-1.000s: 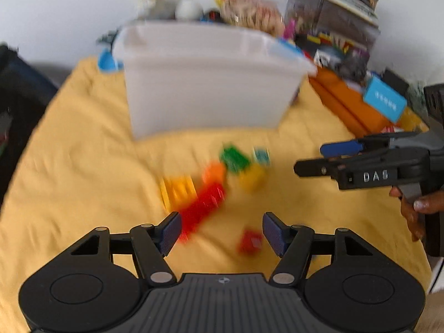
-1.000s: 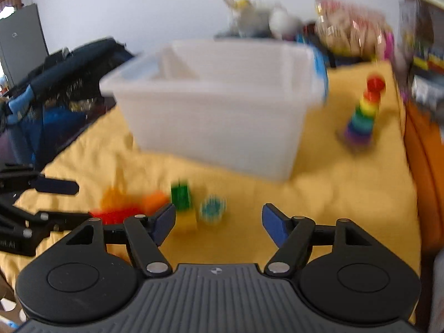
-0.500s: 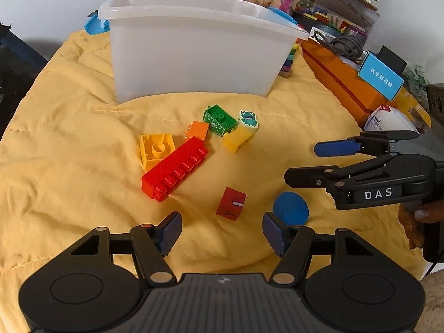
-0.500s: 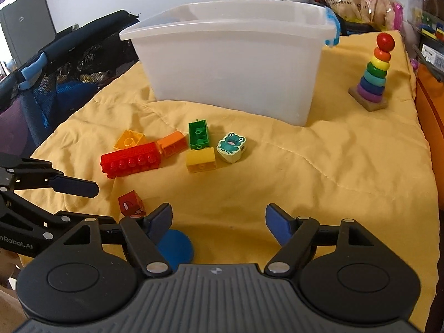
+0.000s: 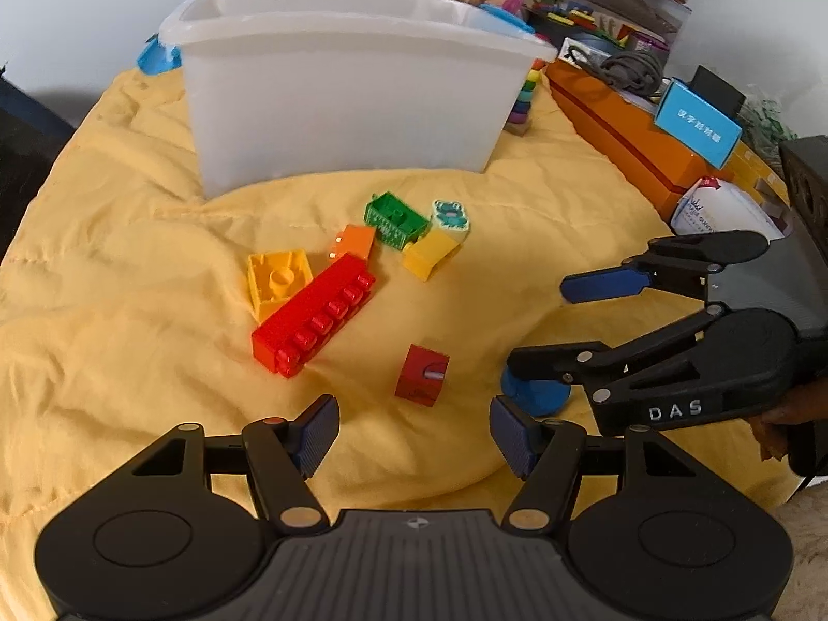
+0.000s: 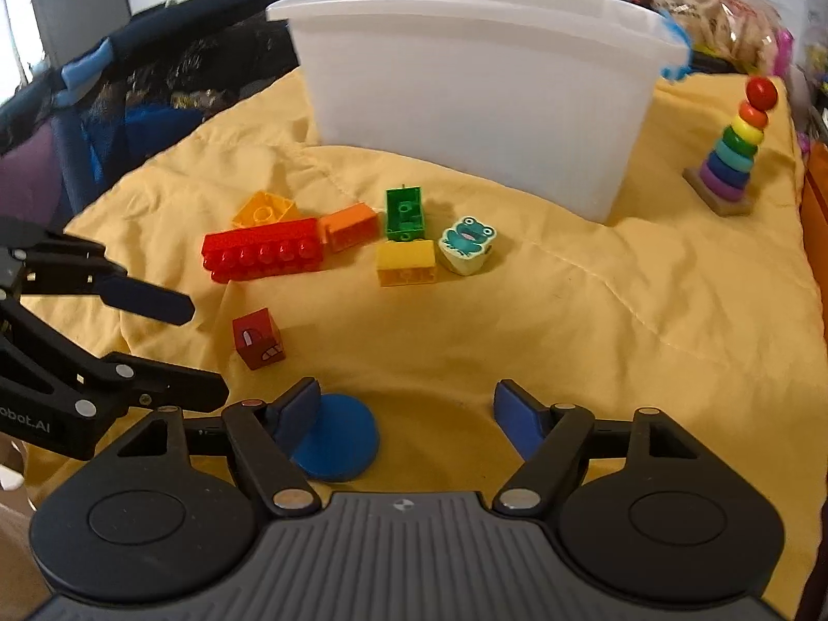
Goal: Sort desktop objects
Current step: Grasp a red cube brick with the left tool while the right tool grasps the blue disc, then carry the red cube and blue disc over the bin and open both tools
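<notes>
Lying flat, round blue disc [image 6: 336, 437] on rumpled yellow quilt [image 6: 569, 321]

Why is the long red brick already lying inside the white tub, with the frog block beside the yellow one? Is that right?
Not quite. The long red brick lies on the yellow cloth in front of the white tub, as the right wrist view shows. The frog block does sit beside the yellow one.

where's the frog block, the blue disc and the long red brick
frog block [image 6: 467, 239]: right wrist view, on its printed frog face
blue disc [image 6: 339, 437]: right wrist view, on its flat top
long red brick [image 5: 315, 321]: left wrist view, on its studded side
</notes>
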`<act>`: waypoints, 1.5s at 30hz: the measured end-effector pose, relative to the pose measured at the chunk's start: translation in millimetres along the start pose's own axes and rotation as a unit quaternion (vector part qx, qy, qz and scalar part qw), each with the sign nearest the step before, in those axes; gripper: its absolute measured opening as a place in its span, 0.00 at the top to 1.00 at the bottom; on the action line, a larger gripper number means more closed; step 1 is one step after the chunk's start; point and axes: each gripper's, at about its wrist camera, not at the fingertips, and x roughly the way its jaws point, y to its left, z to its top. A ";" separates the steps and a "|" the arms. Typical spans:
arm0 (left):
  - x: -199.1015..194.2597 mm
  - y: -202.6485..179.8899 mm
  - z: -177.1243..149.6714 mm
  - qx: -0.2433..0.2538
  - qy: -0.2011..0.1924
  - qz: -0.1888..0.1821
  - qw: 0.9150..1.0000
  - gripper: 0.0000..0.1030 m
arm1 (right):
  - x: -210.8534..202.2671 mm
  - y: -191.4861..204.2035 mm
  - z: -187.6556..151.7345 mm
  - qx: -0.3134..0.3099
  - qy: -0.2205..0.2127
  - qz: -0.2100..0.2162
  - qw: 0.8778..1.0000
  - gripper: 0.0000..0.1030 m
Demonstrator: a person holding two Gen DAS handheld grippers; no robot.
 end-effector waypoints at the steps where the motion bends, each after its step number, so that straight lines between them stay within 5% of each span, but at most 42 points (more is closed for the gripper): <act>1: -0.7 -0.5 1.4 0.003 -0.004 0.002 1.000 0.34 | -2.1 2.6 0.6 -0.010 -0.002 -0.003 1.000 0.33; 5: 1.3 -3.0 6.3 0.015 -0.009 -0.010 1.000 0.35 | -9.5 11.7 -2.1 -0.052 0.006 0.024 0.998 0.49; 12: 18.4 -10.6 13.1 0.042 0.008 -0.012 0.999 0.40 | -2.2 27.2 -9.0 -0.074 0.021 0.046 0.996 0.53; 14: 20.4 -11.1 13.7 0.043 0.006 -0.014 0.999 0.45 | -8.0 32.1 -9.0 -0.088 0.010 0.050 0.995 0.54; 16: 23.3 -11.4 13.9 0.048 0.008 -0.016 0.999 0.68 | -10.0 34.9 -9.5 -0.098 0.006 0.053 0.994 0.54; 19: 29.2 -14.4 15.1 0.060 0.020 -0.013 0.998 0.78 | -8.8 35.0 -11.2 -0.096 0.009 0.046 0.994 0.54; 27: 24.9 -14.8 9.4 0.062 0.021 -0.023 0.998 0.78 | -4.0 35.6 -13.0 -0.117 0.011 0.011 0.993 0.54; 36: 26.0 -12.0 11.9 0.055 0.018 -0.030 0.998 0.79 | -2.4 33.7 -12.3 -0.114 0.012 0.019 0.993 0.59; 45: -43.2 -5.9 77.6 0.066 -0.099 -0.007 0.993 0.79 | -24.1 6.2 23.5 -0.082 -0.038 -0.024 0.996 0.59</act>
